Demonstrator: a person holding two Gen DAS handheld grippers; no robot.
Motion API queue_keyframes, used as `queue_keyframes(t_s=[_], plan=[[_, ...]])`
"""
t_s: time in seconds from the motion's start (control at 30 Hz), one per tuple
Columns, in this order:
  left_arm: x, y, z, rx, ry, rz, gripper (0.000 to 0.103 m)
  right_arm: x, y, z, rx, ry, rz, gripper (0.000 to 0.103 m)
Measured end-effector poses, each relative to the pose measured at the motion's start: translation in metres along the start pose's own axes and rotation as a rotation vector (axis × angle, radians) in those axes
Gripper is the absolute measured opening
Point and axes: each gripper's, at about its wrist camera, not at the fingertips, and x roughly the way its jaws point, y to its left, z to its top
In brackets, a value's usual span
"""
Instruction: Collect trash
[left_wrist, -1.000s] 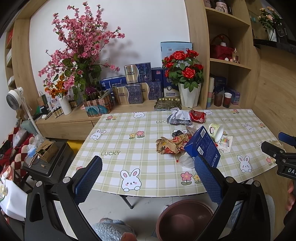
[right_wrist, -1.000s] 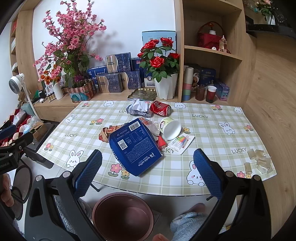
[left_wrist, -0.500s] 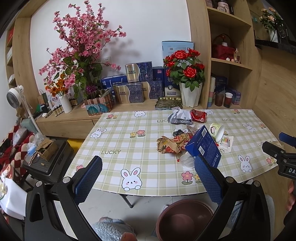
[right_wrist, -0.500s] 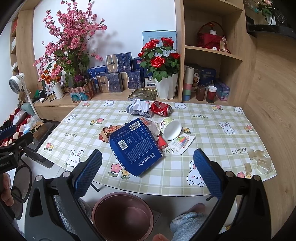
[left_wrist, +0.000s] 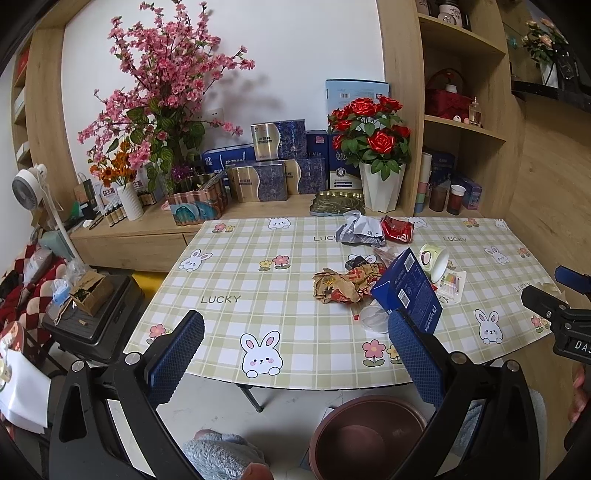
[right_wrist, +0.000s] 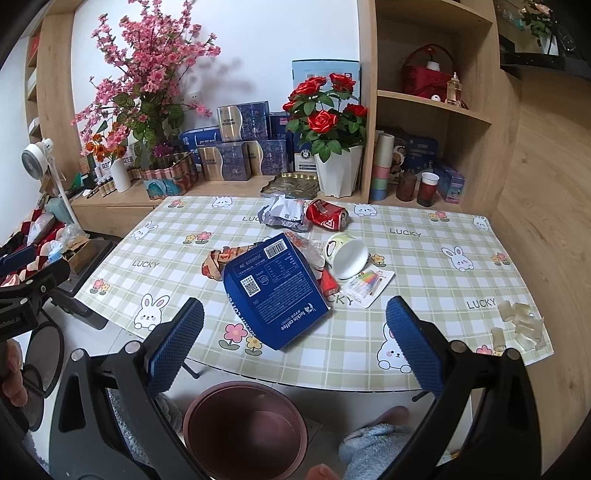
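Both claws hang short of the near edge of the surface, each spread wide and holding nothing: the left claw faces the bare left half of the checked cloth, the right claw faces the litter. The trash lies in a loose heap near the middle: a blue box propped at a tilt on top of a crumpled brown wrapper and a clear plastic lid, with a tipped paper cup just beside it, a flat marker packet touching the cup, and a crushed red can beside crumpled white paper farther back. A brown bin stands on the floor below the near edge, apparently empty.

The box is likely the first pick, and it is the risky one. It leans on soft scraps, so a claw closing on one corner could pivot it and sweep the lid or wrapper off the edge, missing the bin. The cup could roll if nudged. The person's slippered feet sit close to the bin, so a loose drop may land on them.
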Motion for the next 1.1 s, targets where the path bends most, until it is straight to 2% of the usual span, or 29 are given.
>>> queue_keyframes(t_s=[0.17, 0.37, 0.47, 0.57, 0.6, 0.7, 0.87, 0.97, 1.1], plan=[[0.005, 0.004, -0.001, -0.028, -0.008, -0.031, 0.098, 0.008, 0.002, -0.004, -0.008, -0.009, 0.028, 0.097], [0.014, 0.006, -0.004, -0.005, -0.058, -0.028, 0.098, 0.038, -0.002, -0.011, 0.047, 0.046, 0.084, 0.097], [0.024, 0.007, -0.008, -0.004, -0.062, -0.013, 0.098, 0.056, 0.007, -0.016, -0.006, 0.052, 0.067, 0.097], [0.043, 0.013, -0.012, -0.027, -0.024, -0.052, 0.098, 0.082, 0.022, -0.023, -0.074, 0.090, 0.113, 0.097], [0.048, 0.016, -0.013, -0.044, -0.010, -0.065, 0.098, 0.091, 0.028, -0.026, -0.104, 0.097, 0.096, 0.097], [0.069, 0.026, -0.021, -0.109, 0.035, -0.106, 0.098, 0.128, 0.051, -0.036, -0.238, 0.113, -0.060, 0.097], [0.097, 0.043, -0.034, -0.175, 0.084, -0.101, 0.098, 0.181, 0.061, -0.044, -0.269, 0.162, -0.053, 0.097], [0.109, 0.056, -0.040, -0.230, 0.102, -0.108, 0.098, 0.210, 0.069, -0.045, -0.297, 0.166, -0.080, 0.097], [0.123, 0.061, -0.045, -0.240, 0.128, -0.098, 0.098, 0.236, 0.071, -0.044, -0.297, 0.167, -0.118, 0.097]])
